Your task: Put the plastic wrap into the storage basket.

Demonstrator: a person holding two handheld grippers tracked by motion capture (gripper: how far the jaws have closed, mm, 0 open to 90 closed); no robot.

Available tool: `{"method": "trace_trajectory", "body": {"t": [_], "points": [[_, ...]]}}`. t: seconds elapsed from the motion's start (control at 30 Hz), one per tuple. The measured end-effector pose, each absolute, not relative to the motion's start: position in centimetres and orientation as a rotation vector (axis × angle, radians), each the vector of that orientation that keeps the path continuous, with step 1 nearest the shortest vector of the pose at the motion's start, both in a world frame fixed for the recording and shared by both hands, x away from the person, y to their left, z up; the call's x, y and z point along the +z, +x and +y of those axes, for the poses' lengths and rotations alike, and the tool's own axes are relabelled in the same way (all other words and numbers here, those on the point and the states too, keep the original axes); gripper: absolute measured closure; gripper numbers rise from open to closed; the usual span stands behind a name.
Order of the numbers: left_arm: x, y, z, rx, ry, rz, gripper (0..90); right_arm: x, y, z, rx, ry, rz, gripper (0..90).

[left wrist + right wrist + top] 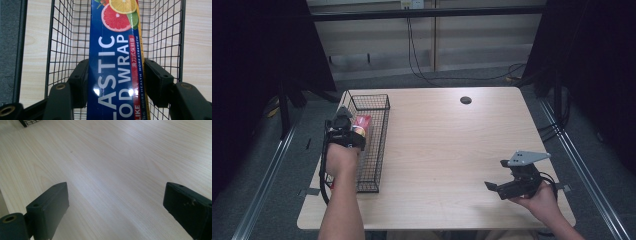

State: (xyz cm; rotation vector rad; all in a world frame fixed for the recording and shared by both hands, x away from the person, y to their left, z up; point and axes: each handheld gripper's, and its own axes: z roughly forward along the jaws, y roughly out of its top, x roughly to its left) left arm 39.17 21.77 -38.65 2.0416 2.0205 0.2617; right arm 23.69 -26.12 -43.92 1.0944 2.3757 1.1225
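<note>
The left gripper (343, 131) clamps a plastic wrap box (116, 65) inside the wire basket (374, 150), apparently not yet released; the right gripper (512, 182) waits wide open, empty, above the table (447, 145).

So the high view sits above the person's side and looks forward and down, taking in the whole bench (447, 145) with floor and wall past it. The left gripper view rides the left hand-held gripper (343, 127) and stares straight down at very close range into the wire basket (53, 50), onto a plastic wrap box (115, 65). The right gripper view rides the right hand-held gripper (502, 182), low and near, skimming across bare wood. A basket corner at its top left is shared with the other two.
</note>
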Motion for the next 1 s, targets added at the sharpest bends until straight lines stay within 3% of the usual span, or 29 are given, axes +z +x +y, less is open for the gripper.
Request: {"method": "trace_trajectory", "body": {"t": [0.77, 1.0], "points": [[-38.9, 39.1, 22.2, 0.251, 2.015, 2.025, 40.9, -44.0, 23.6, -26.0, 1.116, 1.084, 2.378, 6.1], [-37.6, 38.9, 22.7, 0.251, 1.97, 2.003, 33.7, -43.9, 23.6, -26.0, 1.113, 1.087, 2.375, 6.2]]}}
